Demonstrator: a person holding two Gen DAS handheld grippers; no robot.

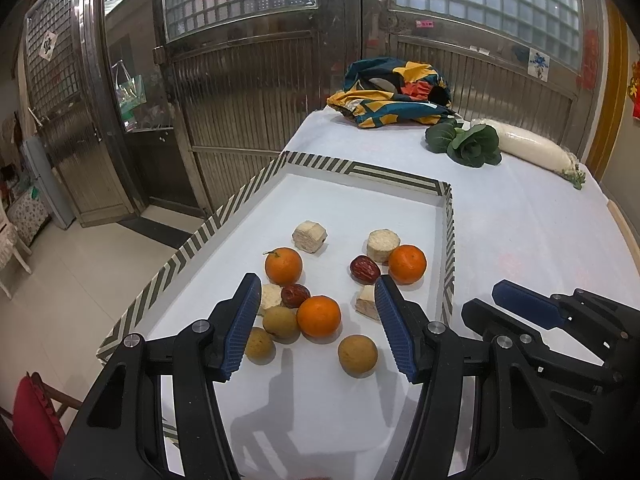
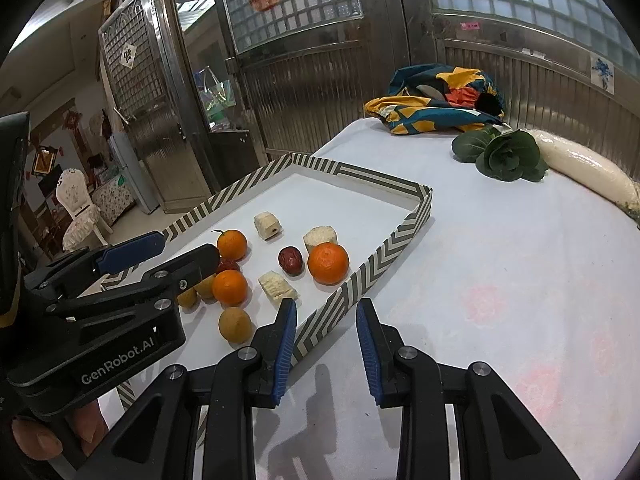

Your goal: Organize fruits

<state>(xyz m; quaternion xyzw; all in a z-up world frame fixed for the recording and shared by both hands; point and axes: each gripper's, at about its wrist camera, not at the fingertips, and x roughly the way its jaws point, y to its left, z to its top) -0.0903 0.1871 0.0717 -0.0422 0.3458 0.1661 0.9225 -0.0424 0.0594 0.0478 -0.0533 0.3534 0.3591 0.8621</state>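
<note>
A striped tray [image 1: 362, 170] [image 2: 384, 258] holds three oranges [image 1: 319, 316] [image 2: 328, 263], two red dates [image 1: 365, 269] [image 2: 291, 259], three tan longans [image 1: 357, 353] [image 2: 235, 323] and several pale sugarcane chunks [image 1: 309, 236] [image 2: 268, 225]. My left gripper [image 1: 316, 292] is open and empty, hovering over the near fruits; it also shows in the right wrist view [image 2: 186, 250]. My right gripper [image 2: 326, 316] is open and empty, above the tray's right rim and the tablecloth; its finger [image 1: 528, 310] shows in the left wrist view.
A white-clothed table [image 1: 532, 224] [image 2: 500, 264] carries a green leafy vegetable [image 1: 466, 144] [image 2: 506, 156], a white radish [image 1: 532, 146] [image 2: 588, 168] and a colourful cloth bundle [image 1: 394, 92] [image 2: 436, 96] at the far end. Metal doors stand behind. A red chair [image 1: 36, 416] is at lower left.
</note>
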